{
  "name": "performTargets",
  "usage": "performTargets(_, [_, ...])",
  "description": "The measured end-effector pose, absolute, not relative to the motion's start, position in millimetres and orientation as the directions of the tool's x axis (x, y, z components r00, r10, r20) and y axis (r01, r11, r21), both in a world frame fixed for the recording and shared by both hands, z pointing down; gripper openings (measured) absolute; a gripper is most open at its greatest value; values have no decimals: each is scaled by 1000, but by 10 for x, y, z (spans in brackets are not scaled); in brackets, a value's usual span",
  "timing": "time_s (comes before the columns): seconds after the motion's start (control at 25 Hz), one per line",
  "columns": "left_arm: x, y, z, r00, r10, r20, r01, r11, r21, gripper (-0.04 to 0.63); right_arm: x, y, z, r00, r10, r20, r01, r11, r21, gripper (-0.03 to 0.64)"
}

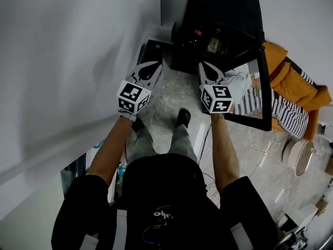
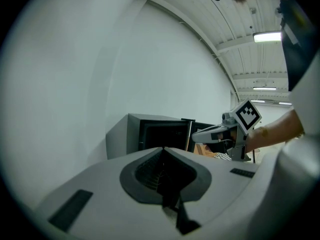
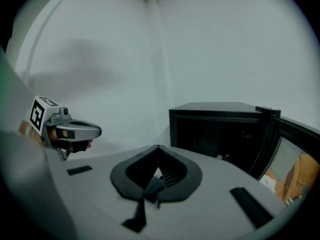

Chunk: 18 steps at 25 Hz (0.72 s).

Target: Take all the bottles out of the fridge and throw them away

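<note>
A black mini fridge [image 1: 218,14] stands on the floor ahead with its glass door [image 1: 264,90] swung open to the right. Inside it I make out a red-capped bottle [image 1: 197,34] and a pale bottle [image 1: 212,45]; the rest of the interior is dark. My left gripper [image 1: 156,64] hangs in front of the fridge's left side with its jaws together and nothing in them. My right gripper [image 1: 202,64] hangs just short of the opening, also shut and empty. The fridge [image 2: 150,134] shows beyond the left gripper [image 2: 162,149], and the fridge [image 3: 220,129] beyond the right gripper [image 3: 158,146].
A white wall [image 1: 62,61] runs along the left. A person in an orange jacket [image 1: 294,82] with striped sleeves sits by the open door at right. A white round appliance [image 1: 299,158] and loose cables [image 1: 260,150] lie on the pale floor at right.
</note>
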<state>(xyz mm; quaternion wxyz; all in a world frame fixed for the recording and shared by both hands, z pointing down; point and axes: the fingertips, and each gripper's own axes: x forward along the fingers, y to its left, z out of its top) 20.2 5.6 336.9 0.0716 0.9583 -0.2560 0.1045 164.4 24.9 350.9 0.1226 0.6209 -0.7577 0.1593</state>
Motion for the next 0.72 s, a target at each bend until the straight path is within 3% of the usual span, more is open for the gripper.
performTargets(0.72, [895,-539,4139,875,-436,212,-459,-885,75,6,2252,-498,4500,-118,-929,349,-993,108,-48,2])
